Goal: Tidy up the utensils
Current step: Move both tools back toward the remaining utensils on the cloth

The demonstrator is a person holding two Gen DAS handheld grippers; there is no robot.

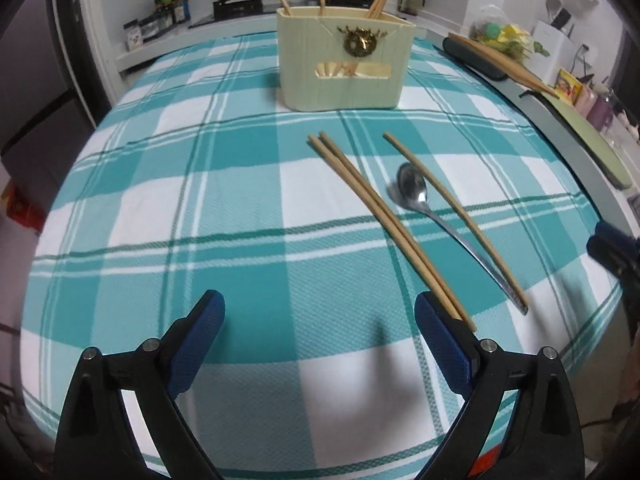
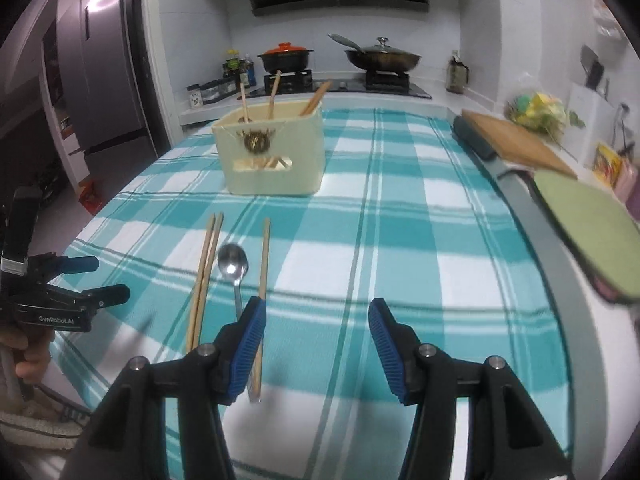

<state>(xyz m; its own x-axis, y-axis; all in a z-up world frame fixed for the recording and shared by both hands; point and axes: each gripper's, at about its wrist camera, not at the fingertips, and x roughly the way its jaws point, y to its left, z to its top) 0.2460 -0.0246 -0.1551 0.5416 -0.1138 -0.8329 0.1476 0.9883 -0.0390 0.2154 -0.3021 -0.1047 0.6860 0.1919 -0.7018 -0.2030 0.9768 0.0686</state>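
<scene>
A cream utensil holder (image 1: 344, 66) (image 2: 272, 152) stands on the teal checked tablecloth (image 1: 200, 200) with several chopsticks in it. In front of it lie a pair of wooden chopsticks (image 1: 384, 220) (image 2: 204, 276), a metal spoon (image 1: 440, 224) (image 2: 234, 268) and a single chopstick (image 1: 452, 216) (image 2: 264, 264). My left gripper (image 1: 320, 320) is open and empty, left of the pair's near ends. My right gripper (image 2: 316, 328) is open and empty, just right of the single chopstick. The left gripper also shows at the left edge of the right wrist view (image 2: 92, 280).
A wooden cutting board (image 2: 516, 144) and a green board (image 2: 592, 232) lie along the table's right edge. A stove with a pot (image 2: 286, 56) and a pan (image 2: 382, 58) is behind the table. A fridge (image 2: 92, 80) stands at the left.
</scene>
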